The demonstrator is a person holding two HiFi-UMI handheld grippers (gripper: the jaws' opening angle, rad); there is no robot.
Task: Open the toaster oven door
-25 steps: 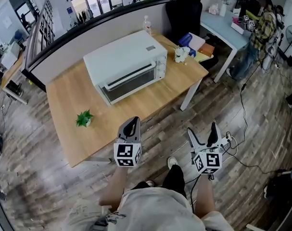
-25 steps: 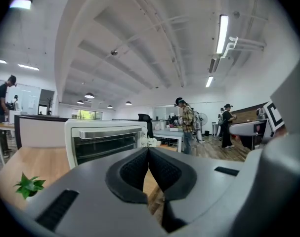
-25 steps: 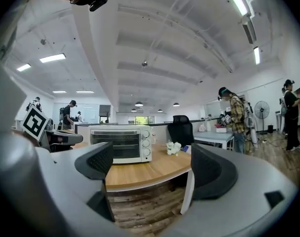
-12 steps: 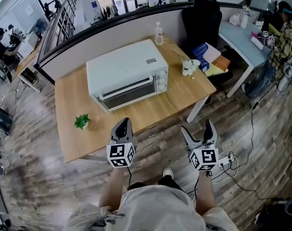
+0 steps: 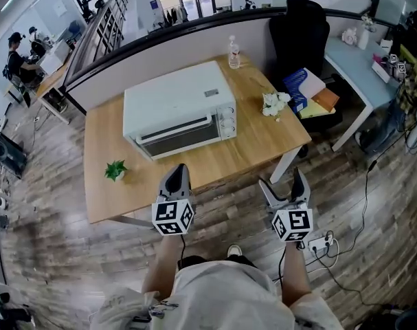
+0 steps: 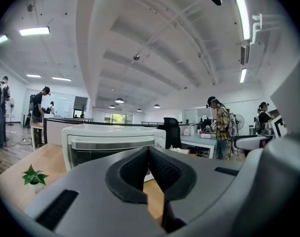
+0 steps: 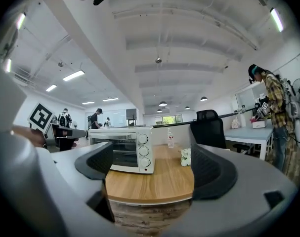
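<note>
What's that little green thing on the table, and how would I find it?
Start at the wooden table carrying the big white toaster oven. Left of the oven, toward the near edge, stands a tiny potted plant. It is the only green thing there; the white flowers sit right of the oven.

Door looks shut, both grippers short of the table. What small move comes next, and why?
Probably carry the right gripper forward toward the silver bar handle on the door of the white toaster oven. The door is closed, both grippers hang short of the light wooden table, and only the right one's jaws stand apart; the left gripper has them together.
</note>
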